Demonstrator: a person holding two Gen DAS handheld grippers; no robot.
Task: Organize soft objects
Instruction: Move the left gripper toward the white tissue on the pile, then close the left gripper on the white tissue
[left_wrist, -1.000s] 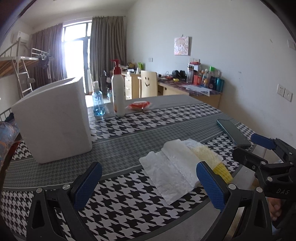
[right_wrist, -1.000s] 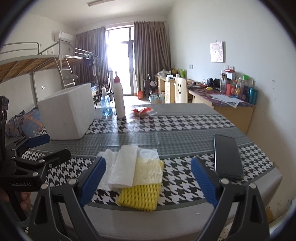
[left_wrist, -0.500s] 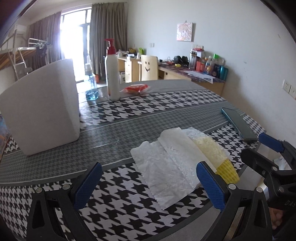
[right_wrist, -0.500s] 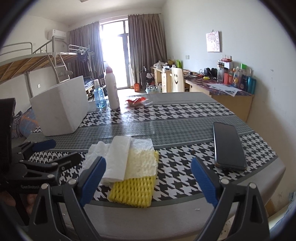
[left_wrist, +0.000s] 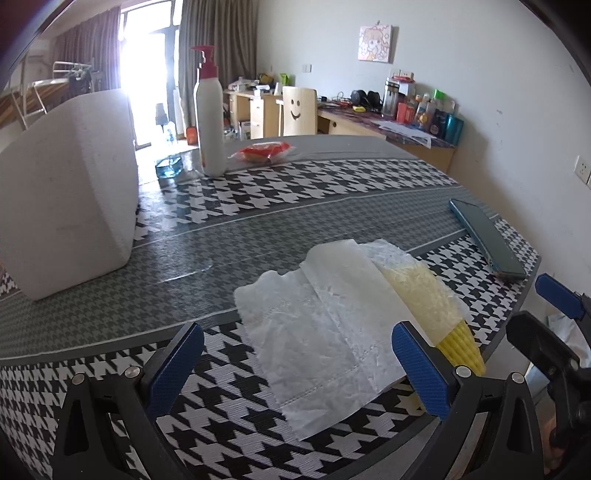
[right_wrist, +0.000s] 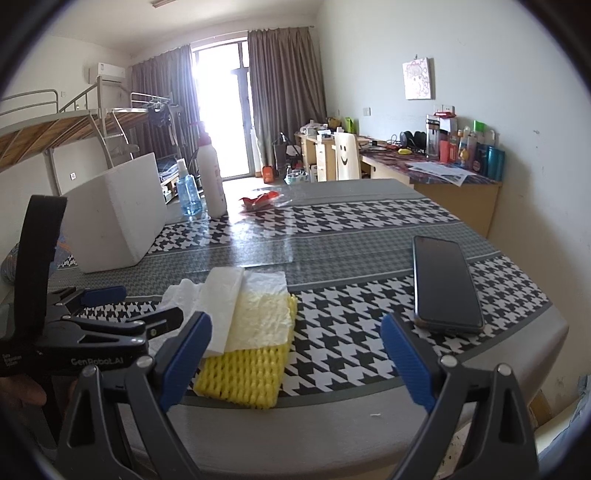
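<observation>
Houndstooth table (right_wrist: 369, 221) near edge: white tissues (left_wrist: 332, 332) overlapping pale foam sheet (right_wrist: 262, 314) and yellow foam net (right_wrist: 243, 373), untouched. White foam box (left_wrist: 66, 192) well apart. Left gripper (left_wrist: 295, 365) and right gripper (right_wrist: 295, 354) both wide, empty. Sorting apparently not begun; everything left.

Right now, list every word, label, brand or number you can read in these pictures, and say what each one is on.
"GenRobot.AI": on the side of the left gripper, seen from the right wrist.
Small print at that gripper's rear: too small to read.
Pump bottle: no readable label.
Spray bottle: no readable label.
Red packet: print too blurred.
Containers on the desk: labels too small.
Wall picture: a cartoon, no readable words.
</observation>
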